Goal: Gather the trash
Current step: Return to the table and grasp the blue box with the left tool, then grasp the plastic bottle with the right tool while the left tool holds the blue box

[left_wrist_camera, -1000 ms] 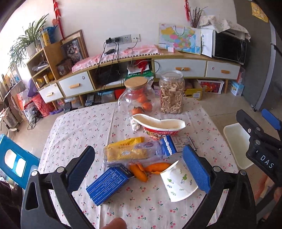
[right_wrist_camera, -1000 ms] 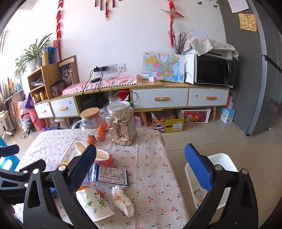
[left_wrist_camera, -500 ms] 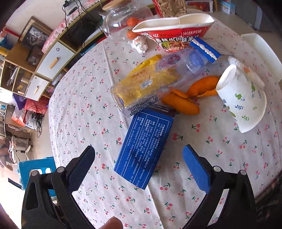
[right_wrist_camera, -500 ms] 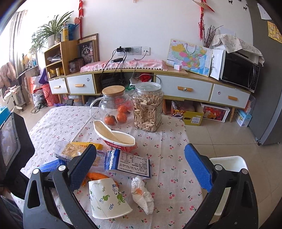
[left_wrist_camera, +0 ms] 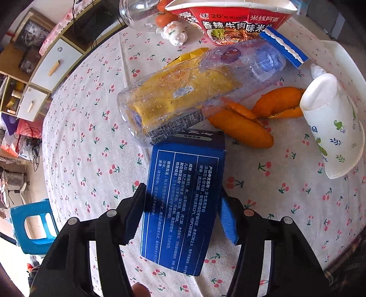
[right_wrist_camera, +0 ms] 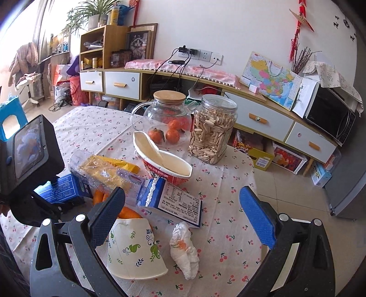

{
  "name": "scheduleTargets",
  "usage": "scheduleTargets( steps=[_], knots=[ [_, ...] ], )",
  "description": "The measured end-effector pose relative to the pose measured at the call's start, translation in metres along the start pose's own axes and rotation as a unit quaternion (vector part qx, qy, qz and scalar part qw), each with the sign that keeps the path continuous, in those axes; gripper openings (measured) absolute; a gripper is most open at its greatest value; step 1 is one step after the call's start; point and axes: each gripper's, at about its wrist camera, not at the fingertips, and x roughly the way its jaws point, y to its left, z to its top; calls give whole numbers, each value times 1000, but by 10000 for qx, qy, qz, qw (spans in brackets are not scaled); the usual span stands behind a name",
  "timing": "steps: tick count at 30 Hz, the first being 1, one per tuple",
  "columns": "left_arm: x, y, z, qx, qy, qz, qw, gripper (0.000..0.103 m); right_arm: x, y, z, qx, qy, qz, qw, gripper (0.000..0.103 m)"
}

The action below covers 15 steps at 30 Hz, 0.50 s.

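Observation:
A blue box (left_wrist_camera: pixel 187 164) lies flat on the cherry-print tablecloth (left_wrist_camera: pixel 91 141). My left gripper (left_wrist_camera: pixel 181 201) points down over it, its jaws closing, both pads against the box's long sides. Beyond the box lie a clear plastic bottle (left_wrist_camera: pixel 194 91) with a yellow wrapper inside, orange peel (left_wrist_camera: pixel 242 130), a tipped paper cup (left_wrist_camera: pixel 334 137) and a red noodle bowl (left_wrist_camera: pixel 228 20). My right gripper (right_wrist_camera: pixel 180 196) stands open above the paper cup (right_wrist_camera: pixel 135 249) and a crumpled tissue (right_wrist_camera: pixel 183 246), holding nothing. A blue-and-white carton (right_wrist_camera: pixel 176 201) lies flat under it.
A glass pot of oranges (right_wrist_camera: pixel 167 121) and a jar of snacks (right_wrist_camera: pixel 212 130) stand at the table's far side. A white bin (left_wrist_camera: pixel 343 59) sits on the floor by the right edge, and a blue stool (left_wrist_camera: pixel 32 226) stands to the left.
My left gripper sank and tipped down over the blue box, and its jaws narrowed from wide open onto the box's sides. My right gripper swung left and lower, over the cup and tissue.

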Motion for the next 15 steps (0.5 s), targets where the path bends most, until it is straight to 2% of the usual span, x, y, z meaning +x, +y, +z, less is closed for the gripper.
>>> scheduleTargets(
  steps=[3,6,9,12,15],
  knots=[
    [-25,6,-22,-510,-335,-273,9978,57,-3,14,-2,-421,-17,146,9990,96],
    [-56,27,-48,-1344,-831,-655,9853,57,-5,27,-1,-726,17,498,9961,96],
    [-81,53,-66,-2270,-1341,-729,9619,57,-4,45,2,-967,-8,781,9922,96],
    [-101,73,-70,-3107,-1967,-413,9290,57,6,70,12,-1173,155,969,9882,96],
    [-109,89,-64,-3656,-2487,-271,8965,57,18,100,27,-1568,250,1035,9819,96]
  ],
)
